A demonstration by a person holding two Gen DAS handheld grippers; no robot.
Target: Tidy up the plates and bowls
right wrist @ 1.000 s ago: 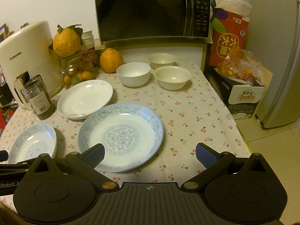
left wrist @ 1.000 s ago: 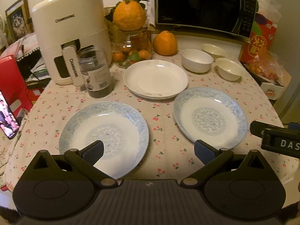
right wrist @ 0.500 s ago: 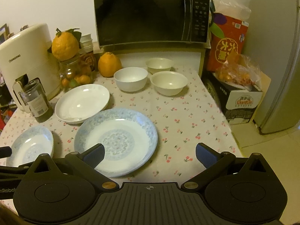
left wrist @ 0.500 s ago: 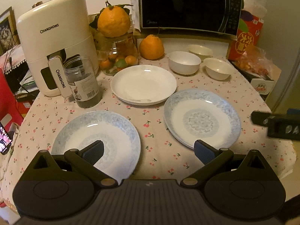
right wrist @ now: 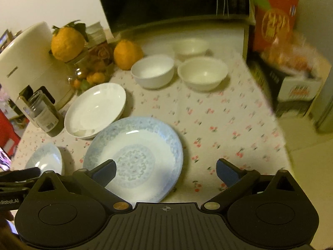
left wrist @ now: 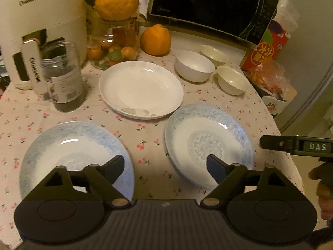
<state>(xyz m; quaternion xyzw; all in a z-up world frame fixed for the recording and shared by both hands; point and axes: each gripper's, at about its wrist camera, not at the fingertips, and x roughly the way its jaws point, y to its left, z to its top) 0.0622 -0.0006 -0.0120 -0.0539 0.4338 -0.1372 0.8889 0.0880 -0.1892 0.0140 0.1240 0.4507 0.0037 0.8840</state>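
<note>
Two blue-patterned plates lie side by side on the cherry-print tablecloth: the left one [left wrist: 68,152] and the right one [left wrist: 208,143]. A plain white plate [left wrist: 141,88] sits behind them. Three white bowls stand at the back right: a large one [left wrist: 194,65], one to its right [left wrist: 232,79] and one behind [left wrist: 213,54]. My left gripper [left wrist: 165,166] is open and empty, above the gap between the two blue plates. My right gripper [right wrist: 165,171] is open and empty, above the near right rim of the right blue plate [right wrist: 135,158].
A cream air fryer [left wrist: 39,27], a dark jar [left wrist: 62,79], a glass jar of fruit [left wrist: 113,41], an orange [left wrist: 156,39] and a microwave [left wrist: 210,6] line the back. Boxes [left wrist: 268,48] stand beyond the table's right edge.
Both grippers have moved forward and lower toward the plates, and both views have tilted. Nothing was grasped and the dishes have not moved.
</note>
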